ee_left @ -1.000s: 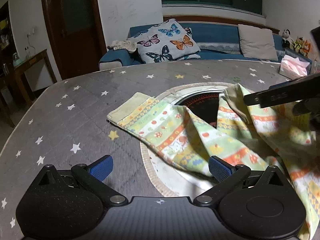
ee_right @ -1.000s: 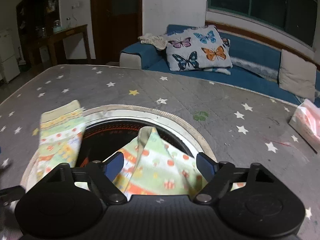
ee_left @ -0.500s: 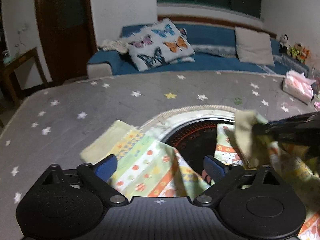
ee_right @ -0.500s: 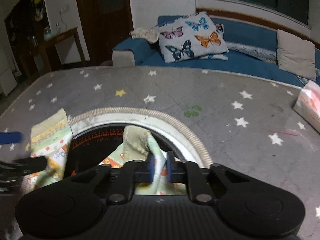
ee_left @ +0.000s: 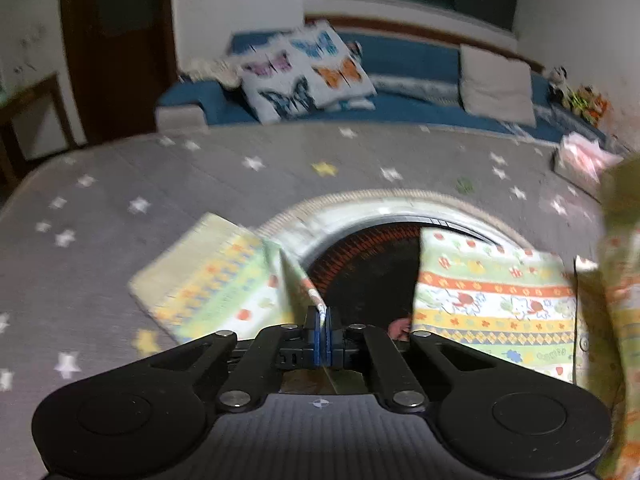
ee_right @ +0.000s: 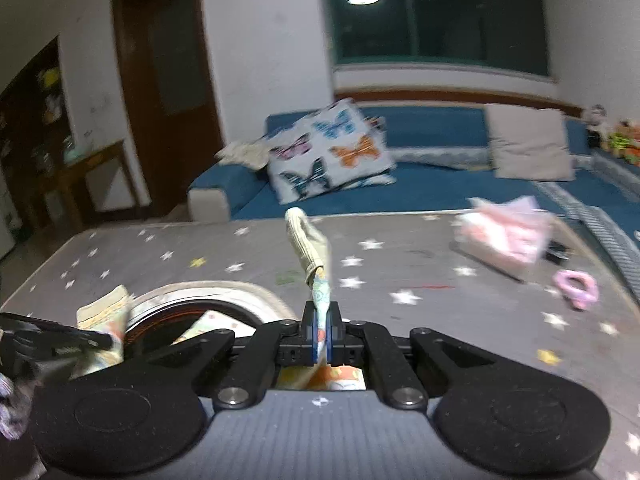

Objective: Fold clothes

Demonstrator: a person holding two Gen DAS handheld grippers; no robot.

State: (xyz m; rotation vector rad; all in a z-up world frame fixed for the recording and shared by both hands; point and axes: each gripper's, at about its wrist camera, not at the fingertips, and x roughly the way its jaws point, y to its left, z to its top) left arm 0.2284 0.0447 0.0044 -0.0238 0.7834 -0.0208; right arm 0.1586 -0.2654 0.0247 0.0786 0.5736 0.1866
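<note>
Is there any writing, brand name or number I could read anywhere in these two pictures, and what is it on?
None can be read.
Patterned garment: printed cartoon figures, and small marks near its lower edge that may be letters, too blurred to read.
Pink pack: blurred, no legible print.
Black tool at the left edge: faint marking, unreadable.

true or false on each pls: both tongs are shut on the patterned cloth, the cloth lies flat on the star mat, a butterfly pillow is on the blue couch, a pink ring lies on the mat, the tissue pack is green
1. Both tongs are shut on the patterned cloth. True: the left tongs and the right tongs each pinch the cloth.
2. The cloth lies flat on the star mat. False: one end rises above the right tongs, over the star mat.
3. A butterfly pillow is on the blue couch. True.
4. A pink ring lies on the mat. True.
5. The tissue pack is green. False: it is pink.
</note>
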